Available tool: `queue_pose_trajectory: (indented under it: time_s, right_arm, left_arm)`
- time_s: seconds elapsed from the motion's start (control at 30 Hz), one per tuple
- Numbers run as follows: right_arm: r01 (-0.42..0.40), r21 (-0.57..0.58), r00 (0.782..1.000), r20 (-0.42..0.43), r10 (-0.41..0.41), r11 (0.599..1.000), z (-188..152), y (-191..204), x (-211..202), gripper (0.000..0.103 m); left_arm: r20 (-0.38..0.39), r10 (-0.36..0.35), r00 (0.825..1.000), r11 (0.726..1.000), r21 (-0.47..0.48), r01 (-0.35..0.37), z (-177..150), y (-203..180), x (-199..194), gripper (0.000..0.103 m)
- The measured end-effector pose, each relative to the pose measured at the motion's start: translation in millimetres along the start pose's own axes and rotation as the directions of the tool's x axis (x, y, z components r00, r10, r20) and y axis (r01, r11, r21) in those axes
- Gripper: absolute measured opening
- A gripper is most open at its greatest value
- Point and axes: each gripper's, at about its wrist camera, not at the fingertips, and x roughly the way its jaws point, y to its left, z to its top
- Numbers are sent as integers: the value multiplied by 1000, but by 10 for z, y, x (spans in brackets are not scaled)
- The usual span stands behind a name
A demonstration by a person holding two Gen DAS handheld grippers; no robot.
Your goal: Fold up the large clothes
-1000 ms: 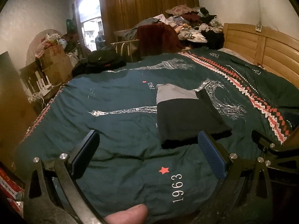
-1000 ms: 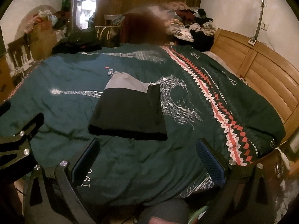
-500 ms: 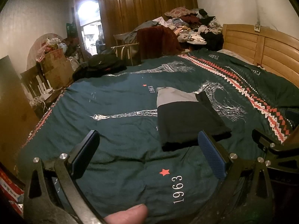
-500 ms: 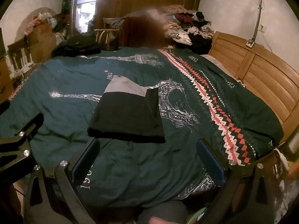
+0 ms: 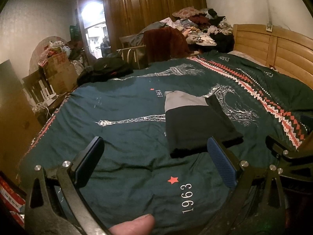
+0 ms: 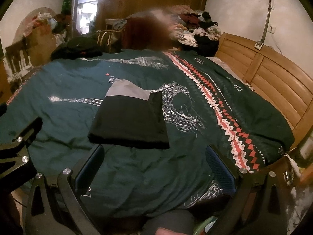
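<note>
- The left tongs (image 5: 155, 163) sit at the bottom of the left wrist view, jaws spread wide with nothing between them, held above the near edge of the bed.
- A fingertip (image 5: 133, 226) of the person shows at the very bottom edge of that view, below the tongs.
- The right tongs (image 6: 154, 165) are likewise spread apart and empty, low in the right wrist view, over the near part of the bed.
- Part of the left tool's black frame shows at the left edge of the right wrist view, and part of the right tool's frame at the right edge of the left wrist view, so the two are side by side.
- The folded garment (image 5: 197, 129) (image 6: 131, 121) lies flat on the bed just beyond both tongs, a neat black rectangle with a grey band at its far end; neither tool touches it.
- In the left wrist view it sits right of centre, its near edge close to the right jaw; in the right wrist view it is at the centre, slightly left.
- Under it is a dark green bedspread (image 5: 121, 121) (image 6: 64, 90) printed with towers, a red star and "1963", with a red and white zigzag stripe running along the right.
- A wooden headboard (image 5: 283, 52) (image 6: 273, 78) runs along the right side.
- A heap of unfolded clothes (image 5: 201, 27) is piled beyond the far end of the bed, upper centre right, in front of a dark wooden wardrobe (image 5: 152, 5).
- A black bag (image 5: 109, 68) rests at the far left corner of the bed.
- Cardboard boxes (image 5: 60, 70) stand in clutter at the left, near a bright doorway (image 5: 93, 25).
</note>
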Motion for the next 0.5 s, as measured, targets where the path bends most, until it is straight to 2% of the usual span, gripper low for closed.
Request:
queue_pose_trajectory:
  time_s: [0.5]
  right_arm:
    - [68, -25, 998, -3, -68, 997, -59, 23, 64, 103]
  left_arm:
    - [-17, -4, 1000, 1000, 8, 5, -56, -40, 38, 103]
